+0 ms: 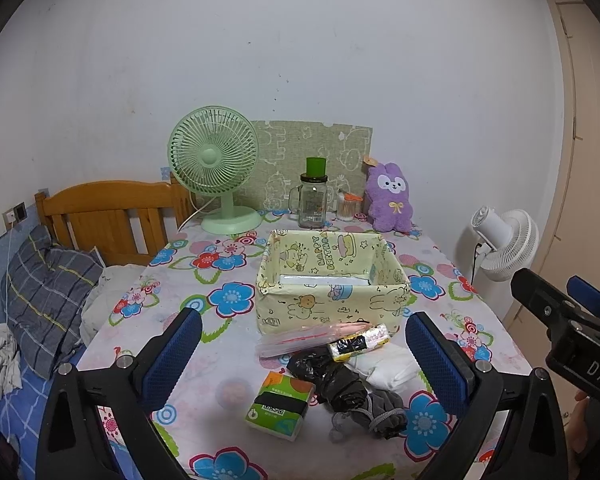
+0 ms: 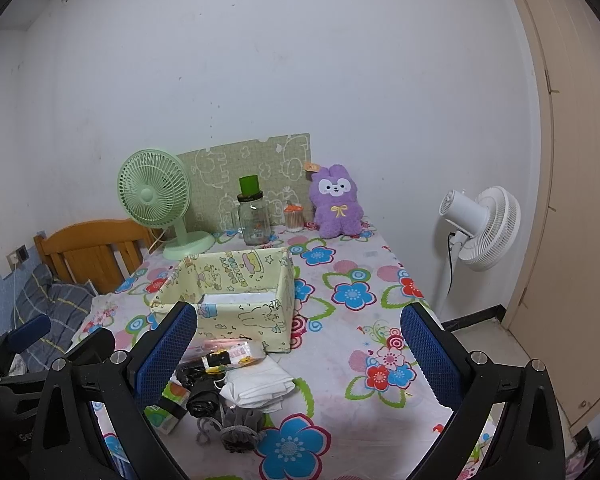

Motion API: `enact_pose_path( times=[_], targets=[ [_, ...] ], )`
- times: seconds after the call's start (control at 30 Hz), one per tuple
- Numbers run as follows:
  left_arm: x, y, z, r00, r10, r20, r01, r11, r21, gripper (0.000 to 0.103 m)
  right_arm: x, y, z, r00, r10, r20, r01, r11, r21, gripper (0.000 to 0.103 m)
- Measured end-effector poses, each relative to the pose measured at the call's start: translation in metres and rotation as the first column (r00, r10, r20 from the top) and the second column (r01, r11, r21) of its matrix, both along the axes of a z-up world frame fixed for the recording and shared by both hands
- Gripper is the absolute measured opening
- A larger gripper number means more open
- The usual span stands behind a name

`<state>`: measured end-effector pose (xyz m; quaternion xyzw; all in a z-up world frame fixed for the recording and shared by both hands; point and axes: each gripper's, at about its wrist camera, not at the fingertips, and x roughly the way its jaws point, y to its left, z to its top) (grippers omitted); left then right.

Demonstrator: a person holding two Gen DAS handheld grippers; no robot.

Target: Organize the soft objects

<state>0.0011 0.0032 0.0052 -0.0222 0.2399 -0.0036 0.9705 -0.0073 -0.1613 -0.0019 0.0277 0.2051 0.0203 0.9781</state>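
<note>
Both grippers are spread wide and hold nothing: the left gripper (image 1: 303, 354) hangs above the pile of soft things, the right gripper (image 2: 299, 344) above the tablecloth (image 2: 356, 364) a little to the pile's right. The pile lies just in front of the box (image 1: 332, 300): a tissue pack (image 1: 281, 405), a black bag (image 1: 327, 376), a grey sock (image 1: 378, 414), a white cloth (image 1: 392, 368), a yellow packet (image 1: 360, 342) and a clear pouch (image 1: 296, 340). The left view alone shows "HAPPY BIRTHDAY" inside the box and "DAS" on the right gripper's body; the right view alone shows the floor beside the white fan (image 2: 480, 232). A plush (image 1: 390, 198), bottle (image 1: 314, 198) and green fan (image 1: 216, 164) stand behind the box.
</note>
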Motion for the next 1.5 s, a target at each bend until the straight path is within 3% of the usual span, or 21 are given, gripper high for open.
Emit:
enact_pose_path(
  times=[0.77,1.07,1.5],
  targets=[
    [0.010,0.002,-0.031,0.997,-0.053,-0.048,0.054,0.998,0.013,0.090,0.011,0.024,-0.020,0.997,0.079,-0.022,-0.079,0.997,-0.014,0.098],
    [0.017,0.006,-0.052,0.994,-0.068,-0.085,0.069,0.998,0.006,0.087,0.016,0.043,-0.040,0.995,0.094,-0.037,-0.096,0.994,-0.050,0.097],
    [0.029,0.015,-0.088,0.990,-0.076,-0.119,0.078,0.997,0.010,0.083,0.035,0.056,-0.084,0.987,0.106,-0.122,-0.106,0.994,0.002,0.090]
  ],
)
